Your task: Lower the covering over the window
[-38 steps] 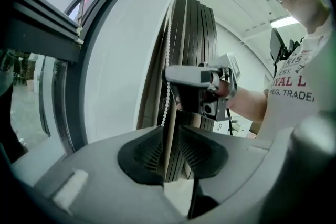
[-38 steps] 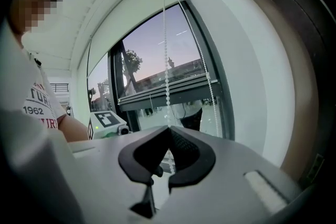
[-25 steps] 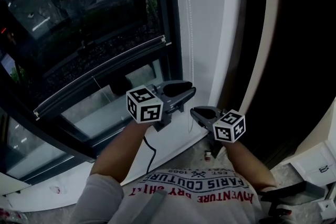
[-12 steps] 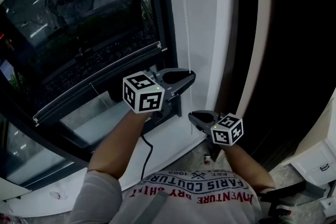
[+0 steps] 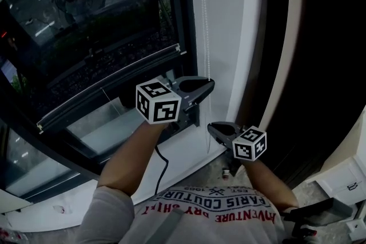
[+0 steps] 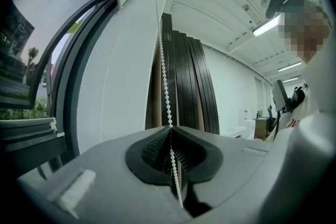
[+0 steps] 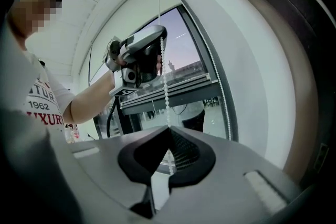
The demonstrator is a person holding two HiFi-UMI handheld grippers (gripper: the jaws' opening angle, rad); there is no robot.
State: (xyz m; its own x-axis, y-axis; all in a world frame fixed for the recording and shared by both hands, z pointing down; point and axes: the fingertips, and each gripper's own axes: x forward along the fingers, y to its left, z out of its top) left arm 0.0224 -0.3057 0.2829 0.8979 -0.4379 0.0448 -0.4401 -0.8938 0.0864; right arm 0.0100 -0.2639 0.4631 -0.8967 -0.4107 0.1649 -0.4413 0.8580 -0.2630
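Observation:
A white bead chain (image 5: 204, 20) hangs down the white wall strip beside the dark window (image 5: 86, 20). My left gripper (image 5: 210, 84) is level on the chain, and its jaws have just been closing on it. In the left gripper view the chain (image 6: 165, 86) runs into the closed pads of the left gripper (image 6: 170, 128) and out below. My right gripper (image 5: 210, 126) sits lower, shut on the same chain. In the right gripper view the chain (image 7: 164, 76) runs from the left gripper (image 7: 160, 34) down into the right gripper (image 7: 168, 128).
A pale rail (image 5: 108, 74) crosses the window glass. Dark tall panels (image 5: 320, 66) stand to the right of the white wall strip (image 5: 229, 37). A black cable (image 5: 163, 166) hangs under my left arm, over the white sill (image 5: 183, 151). White boxes (image 5: 343, 180) lie at lower right.
The left gripper has risen a little along the chain, and its jaws have gone from open to shut on it. The right gripper has kept its hold lower down.

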